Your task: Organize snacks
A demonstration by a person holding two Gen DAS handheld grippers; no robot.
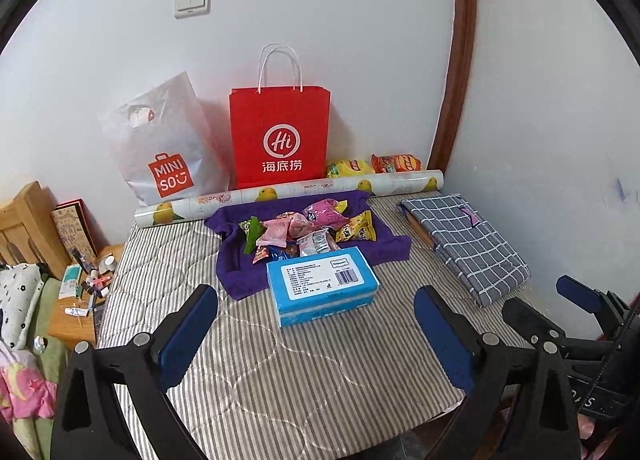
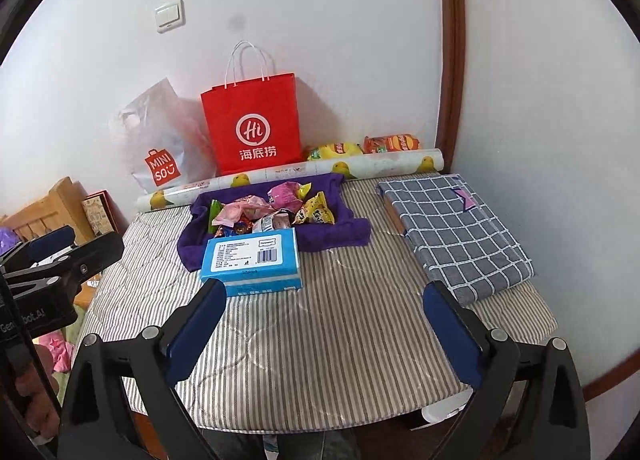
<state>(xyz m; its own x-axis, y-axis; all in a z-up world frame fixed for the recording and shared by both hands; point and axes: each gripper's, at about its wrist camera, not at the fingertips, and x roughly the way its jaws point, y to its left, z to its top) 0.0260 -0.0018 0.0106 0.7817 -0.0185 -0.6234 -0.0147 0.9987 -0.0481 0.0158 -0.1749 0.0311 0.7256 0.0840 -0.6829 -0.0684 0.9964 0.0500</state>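
Observation:
Several small snack packets (image 1: 310,226) (image 2: 272,210) lie in a heap on a purple cloth (image 1: 390,246) (image 2: 340,234) in the middle of the striped table. Two larger snack bags, one yellow (image 1: 348,168) (image 2: 334,150) and one orange (image 1: 396,163) (image 2: 390,143), lie at the back by the wall. My left gripper (image 1: 316,316) is open and empty above the table's near part, short of the blue tissue pack (image 1: 322,286). My right gripper (image 2: 324,308) is open and empty, to the right of the tissue pack (image 2: 252,262). Each gripper shows at the edge of the other's view.
A red paper bag (image 1: 280,136) (image 2: 252,124) and a white Miniso bag (image 1: 164,148) (image 2: 160,140) lean on the wall behind a paper roll (image 1: 280,194) (image 2: 280,176). A folded checked cloth (image 1: 466,242) (image 2: 454,226) lies at right. A cluttered wooden stand (image 1: 76,320) is left.

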